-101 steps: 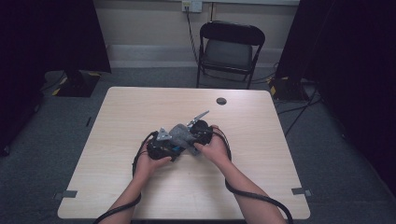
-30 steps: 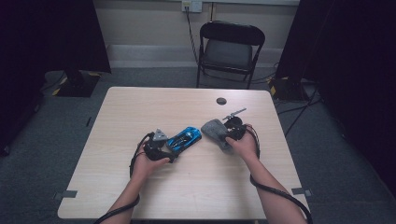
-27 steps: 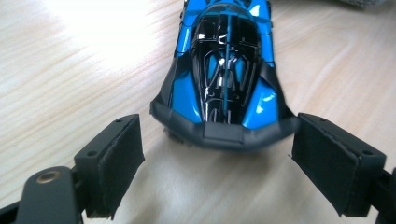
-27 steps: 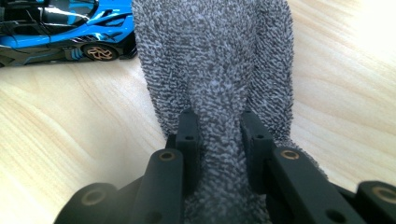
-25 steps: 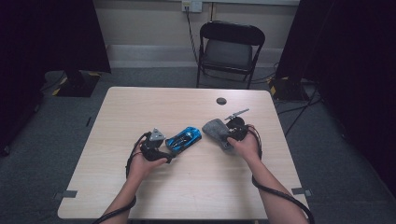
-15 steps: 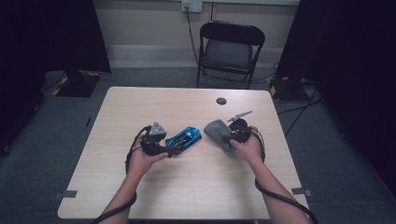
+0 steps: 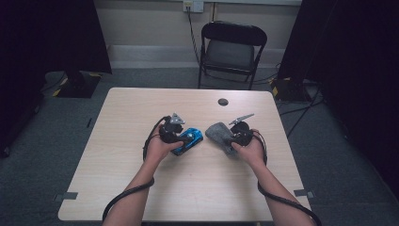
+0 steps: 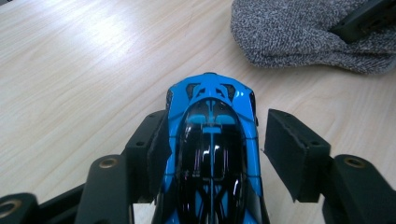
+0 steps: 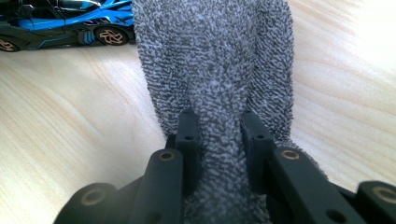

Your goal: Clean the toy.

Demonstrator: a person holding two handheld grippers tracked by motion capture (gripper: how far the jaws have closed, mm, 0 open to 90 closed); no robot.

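Note:
A blue and black toy car [image 7: 190, 139] rests on the wooden table [image 7: 117, 179], its nose toward the right hand. My left gripper [image 8: 219, 126] straddles the car [image 8: 212, 140]. Its jaws have just been closing: the left pad is at the car's side and the right pad [image 8: 292, 154] stands a little off it. A grey knitted cloth [image 7: 219, 133] lies to the car's right. My right gripper [image 9: 218, 121] is shut on a bunched fold of this cloth [image 9: 215, 56]. The car [image 9: 60, 23] also appears beyond the cloth in the right gripper view.
A small black round object [image 7: 223, 101] lies near the table's far edge. A black folding chair [image 7: 233, 47] stands behind the table. Cables trail from both grippers over the table's near edge.
The hands, together over the cloth at first, have parted. Lately the left gripper moved up to the car and its jaws narrowed around it. The right hand stayed still with the cloth.

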